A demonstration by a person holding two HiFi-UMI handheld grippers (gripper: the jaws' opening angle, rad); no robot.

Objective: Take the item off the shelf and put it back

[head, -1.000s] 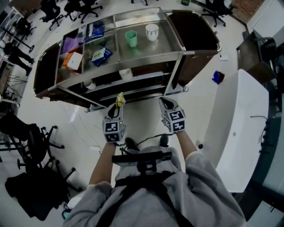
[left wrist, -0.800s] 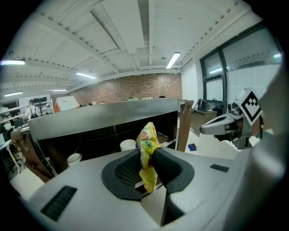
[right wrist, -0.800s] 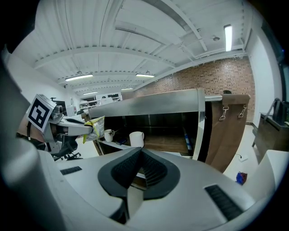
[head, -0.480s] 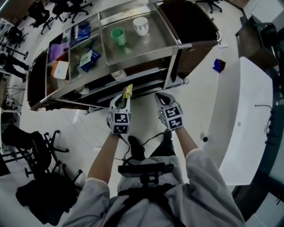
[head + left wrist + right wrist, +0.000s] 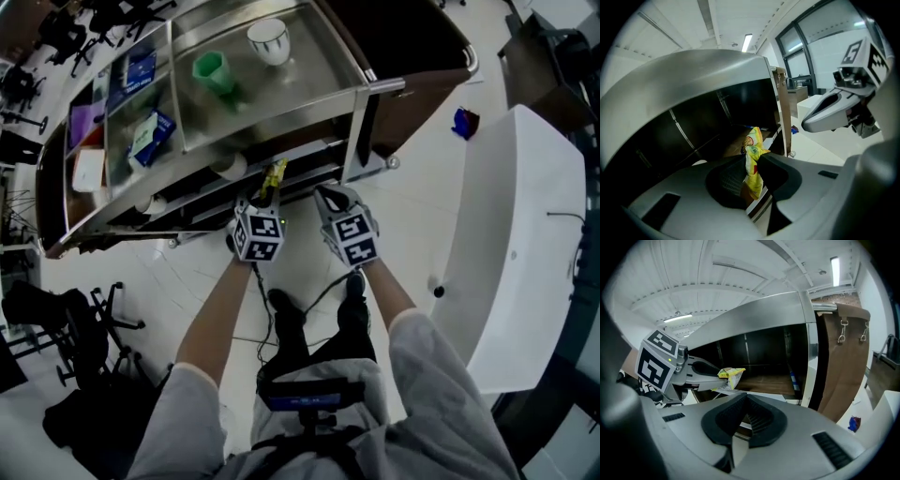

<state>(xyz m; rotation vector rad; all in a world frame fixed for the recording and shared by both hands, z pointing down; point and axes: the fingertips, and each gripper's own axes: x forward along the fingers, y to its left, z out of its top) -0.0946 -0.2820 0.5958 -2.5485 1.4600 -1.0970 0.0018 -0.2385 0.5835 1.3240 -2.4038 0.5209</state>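
Between the fingers of the left gripper (image 5: 753,169) sits one yellow snack packet (image 5: 753,157), pinched low down with its crumpled top sticking up clear of the pads; the fingers stand narrow, closed on the packet from both sides; in the head view the packet (image 5: 273,176) shows at the front edge of the lower shelves of a steel trolley (image 5: 309,103), off the shelf boards as far as can be told, and the left gripper (image 5: 264,197) is held just in front of that opening; the right gripper (image 5: 334,199) hangs just beside it, the two near each other but apart; the right gripper view shows its own fingers (image 5: 761,420) drawn together with nothing between them, and the packet (image 5: 730,374) off to its left at the tip of the other gripper; two grippers in all, one packet; on the trolley's top tray stand two cups, one green cup (image 5: 214,71) and one white cup (image 5: 269,40), near each other; further left on the same tray lie two blue packets (image 5: 142,67), one purple item (image 5: 82,123) and one white box (image 5: 89,170); on a lower shelf one white cup (image 5: 228,167) shows, just left of the yellow packet; beyond the trolley's right end one small blue thing (image 5: 464,122) lies on the pale floor (image 5: 187,281); one white tabletop (image 5: 525,234) runs along the right.
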